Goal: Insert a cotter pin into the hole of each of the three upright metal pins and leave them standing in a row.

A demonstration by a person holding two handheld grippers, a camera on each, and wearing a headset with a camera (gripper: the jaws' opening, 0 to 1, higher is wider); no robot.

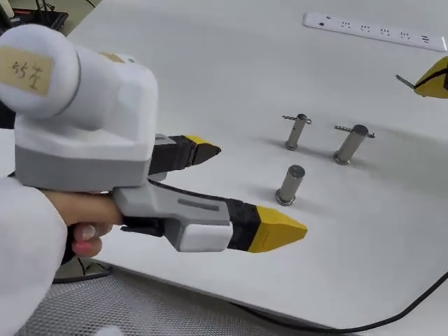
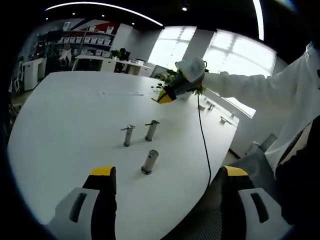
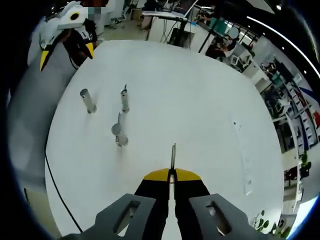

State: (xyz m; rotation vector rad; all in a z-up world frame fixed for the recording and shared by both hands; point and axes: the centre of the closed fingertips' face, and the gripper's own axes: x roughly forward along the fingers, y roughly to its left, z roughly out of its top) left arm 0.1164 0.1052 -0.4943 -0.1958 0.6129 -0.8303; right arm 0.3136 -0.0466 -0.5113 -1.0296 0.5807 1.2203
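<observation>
Three metal pins stand upright on the white table [image 1: 210, 63]. The two far pins [image 1: 297, 132] [image 1: 350, 144] each have a cotter pin through the top. The near pin [image 1: 290, 184] has a bare head; it also shows in the left gripper view [image 2: 149, 161] and the right gripper view [image 3: 88, 100]. My left gripper [image 1: 255, 189] is open and holds nothing, a little left of the near pin. At the far right, above the table, my right gripper [image 1: 434, 80] is shut on a cotter pin [image 3: 173, 152], whose end sticks out from the jaws [image 1: 404, 81].
A white power strip [image 1: 374, 31] lies at the far edge of the table. A black cable [image 1: 420, 301] hangs along the near right edge. Shelves and desks stand beyond the table in the gripper views.
</observation>
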